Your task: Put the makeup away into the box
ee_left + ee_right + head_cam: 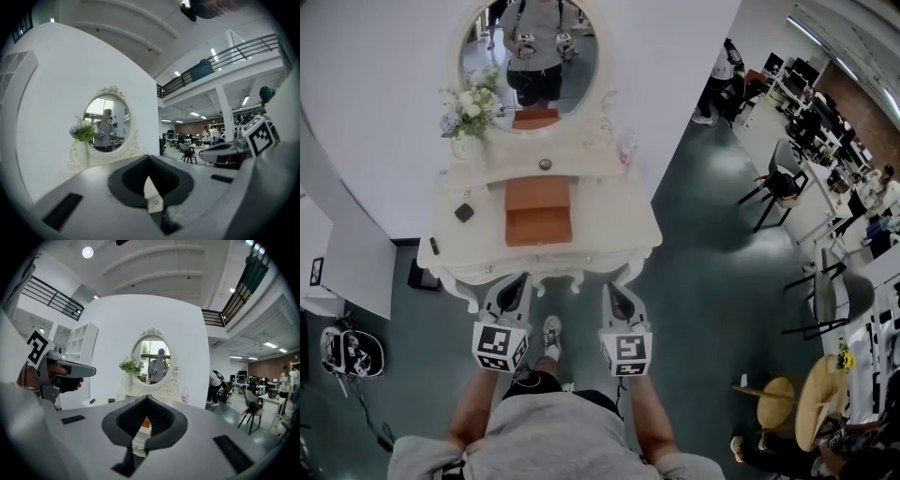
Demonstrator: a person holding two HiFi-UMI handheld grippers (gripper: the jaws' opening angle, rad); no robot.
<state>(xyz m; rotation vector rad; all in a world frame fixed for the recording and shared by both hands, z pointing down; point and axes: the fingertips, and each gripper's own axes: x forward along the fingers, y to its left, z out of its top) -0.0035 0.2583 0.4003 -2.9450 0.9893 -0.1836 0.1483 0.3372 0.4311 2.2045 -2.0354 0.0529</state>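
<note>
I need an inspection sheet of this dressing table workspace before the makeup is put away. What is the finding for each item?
Surface: white ornate dressing table with oval mirror; mostly bare.
Job's things: orange-brown rectangular box at the centre; small black square case and small dark stick lie left of it, outside the box.
Clutter: white vase of pale flowers at back left; small clear bottle at back right.
Grippers: left gripper and right gripper both shut and empty, near the table's front edge.
Cables: what looks like a thin dark cord on the floor at left.
Surroundings: open office at right with black chairs, desks and people.
</note>
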